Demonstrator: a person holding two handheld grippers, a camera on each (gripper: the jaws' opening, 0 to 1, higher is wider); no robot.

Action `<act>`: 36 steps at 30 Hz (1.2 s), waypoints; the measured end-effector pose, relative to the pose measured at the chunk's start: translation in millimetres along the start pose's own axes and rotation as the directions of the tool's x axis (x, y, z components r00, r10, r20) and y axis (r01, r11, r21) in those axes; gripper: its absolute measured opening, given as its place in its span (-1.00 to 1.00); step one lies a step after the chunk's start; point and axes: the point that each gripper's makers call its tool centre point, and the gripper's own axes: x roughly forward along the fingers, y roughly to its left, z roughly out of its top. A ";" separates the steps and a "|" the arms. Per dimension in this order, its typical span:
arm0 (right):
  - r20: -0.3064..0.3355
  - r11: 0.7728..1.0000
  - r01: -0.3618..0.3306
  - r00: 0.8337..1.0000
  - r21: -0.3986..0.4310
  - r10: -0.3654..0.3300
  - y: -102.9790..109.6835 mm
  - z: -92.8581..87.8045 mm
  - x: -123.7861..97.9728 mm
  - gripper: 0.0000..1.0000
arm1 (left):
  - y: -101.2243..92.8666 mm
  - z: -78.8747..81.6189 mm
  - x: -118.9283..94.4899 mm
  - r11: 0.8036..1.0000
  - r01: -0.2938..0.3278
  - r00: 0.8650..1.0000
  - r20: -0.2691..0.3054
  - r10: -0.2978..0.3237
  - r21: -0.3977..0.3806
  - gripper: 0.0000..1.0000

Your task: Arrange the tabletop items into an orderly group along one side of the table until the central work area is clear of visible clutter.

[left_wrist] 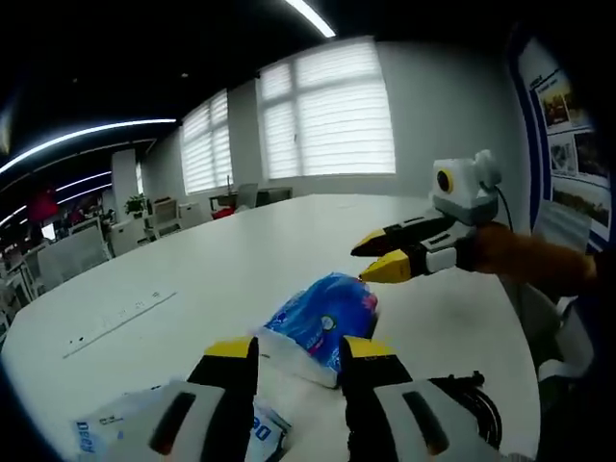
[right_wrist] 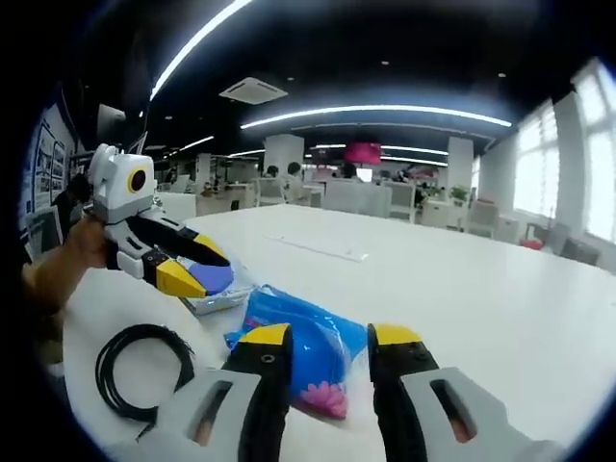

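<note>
Left claw (left_wrist: 298, 354), jaws parted, framed my view's blue packet (left_wrist: 322, 322) at lower centre; right claw (right_wrist: 327, 342) stood released over it on the white surface (right_wrist: 462, 279).

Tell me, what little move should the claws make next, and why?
Probably ease the left claw forward and close it on the blue packet. Its jaws stand open just short of the packet, which lies out on the white table; the right claw is open beside it too.
</note>
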 end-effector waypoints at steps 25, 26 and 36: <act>-0.039 0.994 -0.052 0.998 -0.091 0.049 26.6 5.5 4.8 0.44 | -0.5 -15.0 -29.8 0.999 -0.021 1.000 -0.005 0.020 -0.051 0.41; -0.042 0.994 -0.050 0.998 -0.093 0.046 24.8 6.3 5.2 0.47 | -0.2 -15.6 -31.2 0.998 -0.022 1.000 -0.008 0.021 -0.052 0.45; -0.036 0.995 -0.052 0.998 -0.089 0.049 31.5 18.5 0.2 0.72 | 3.8 -18.5 -52.5 0.999 -0.036 0.999 -0.005 0.036 -0.040 0.66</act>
